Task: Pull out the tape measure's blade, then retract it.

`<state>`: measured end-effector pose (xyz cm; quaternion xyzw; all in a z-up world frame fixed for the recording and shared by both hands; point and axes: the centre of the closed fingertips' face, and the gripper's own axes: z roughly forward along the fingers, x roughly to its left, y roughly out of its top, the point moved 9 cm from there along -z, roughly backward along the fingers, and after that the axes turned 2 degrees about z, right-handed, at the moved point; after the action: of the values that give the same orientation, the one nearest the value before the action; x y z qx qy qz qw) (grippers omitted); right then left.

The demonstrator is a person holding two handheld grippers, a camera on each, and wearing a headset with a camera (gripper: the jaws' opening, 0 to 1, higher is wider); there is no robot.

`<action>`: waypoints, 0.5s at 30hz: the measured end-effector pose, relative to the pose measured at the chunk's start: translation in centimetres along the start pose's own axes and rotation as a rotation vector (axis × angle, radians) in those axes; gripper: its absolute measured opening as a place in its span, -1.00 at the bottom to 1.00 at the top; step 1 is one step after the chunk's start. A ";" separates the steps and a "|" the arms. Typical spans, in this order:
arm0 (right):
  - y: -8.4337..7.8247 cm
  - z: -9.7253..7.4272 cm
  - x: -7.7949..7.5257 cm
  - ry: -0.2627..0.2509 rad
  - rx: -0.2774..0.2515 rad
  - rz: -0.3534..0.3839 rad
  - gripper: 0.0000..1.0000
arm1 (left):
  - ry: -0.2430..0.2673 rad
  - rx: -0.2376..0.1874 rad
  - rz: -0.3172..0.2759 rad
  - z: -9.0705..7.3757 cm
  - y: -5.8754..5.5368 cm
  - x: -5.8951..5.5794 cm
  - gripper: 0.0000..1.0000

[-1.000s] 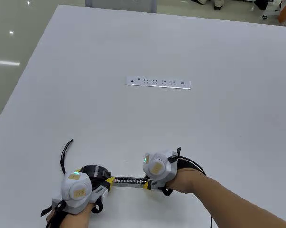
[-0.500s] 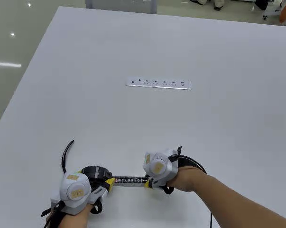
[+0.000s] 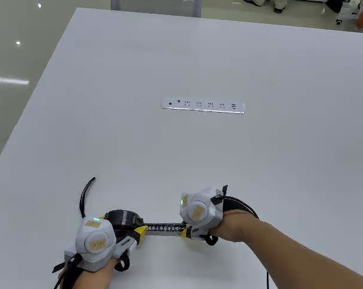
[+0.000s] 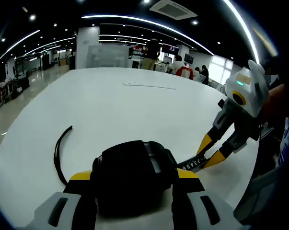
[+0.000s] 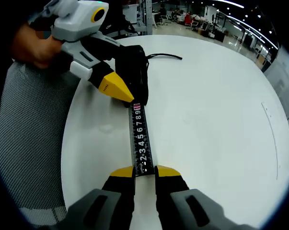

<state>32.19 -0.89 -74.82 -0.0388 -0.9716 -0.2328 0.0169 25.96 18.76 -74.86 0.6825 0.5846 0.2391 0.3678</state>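
Left gripper has its jaws closed around the black tape measure, with a yellow tip on each side of the case. It sits on the white table, well short of the power strip on the person's side and off to its left. A black strap curls away from the tape measure, on the side further from the power strip's right end.

The right gripper is nearly closed, pinching the free end of the blade. It is nearer the person than the power strip, roughly below the strip's middle in the head view. A short length of blade is out, lying flat on the table, its numbers up to about 9 readable between the two grippers.
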 end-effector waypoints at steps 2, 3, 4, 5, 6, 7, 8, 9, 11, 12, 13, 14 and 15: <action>0.2 0.2 0.0 0.002 -0.004 -0.003 -0.71 | -0.002 0.001 0.001 0.0 0.0 0.0 0.20; 0.3 0.2 0.0 0.002 -0.003 -0.003 -0.71 | -0.003 0.002 0.000 0.0 0.0 0.0 0.20; 0.4 0.3 0.0 0.003 -0.004 -0.005 -0.71 | -0.004 0.002 -0.001 0.0 0.0 0.1 0.20; 0.4 0.3 0.0 0.003 -0.004 -0.005 -0.71 | -0.004 0.002 -0.002 0.0 0.0 0.0 0.20; 0.6 0.4 0.0 0.005 -0.004 -0.005 -0.71 | -0.004 0.003 -0.002 0.0 0.0 0.0 0.20; 0.7 0.4 0.0 0.006 -0.004 -0.005 -0.71 | -0.004 0.002 -0.001 0.0 0.0 0.1 0.20; 0.8 0.6 0.0 0.007 -0.003 -0.007 -0.71 | -0.004 0.003 -0.003 0.0 0.0 0.1 0.20; 0.9 0.6 0.0 0.009 -0.005 -0.010 -0.71 | -0.004 0.004 -0.003 0.1 0.0 0.1 0.20; 1.1 0.8 0.0 0.010 -0.004 -0.012 -0.71 | -0.004 0.003 -0.004 0.0 0.0 0.1 0.20; 1.2 0.8 0.0 0.009 -0.004 -0.012 -0.71 | -0.004 0.003 -0.004 0.0 0.0 0.1 0.20; 1.3 0.9 0.0 0.010 -0.005 -0.013 -0.71 | -0.003 0.003 -0.005 0.0 0.0 0.1 0.20; 1.3 1.0 0.0 0.011 -0.005 -0.013 -0.71 | -0.003 0.004 -0.006 0.0 0.0 0.1 0.20; 1.3 1.0 0.0 0.010 -0.006 -0.015 -0.71 | -0.003 0.003 -0.008 0.0 0.0 0.1 0.20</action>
<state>32.33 0.74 -75.07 -0.0305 -0.9710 -0.2361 0.0202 25.98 18.81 -74.93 0.6813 0.5870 0.2357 0.3685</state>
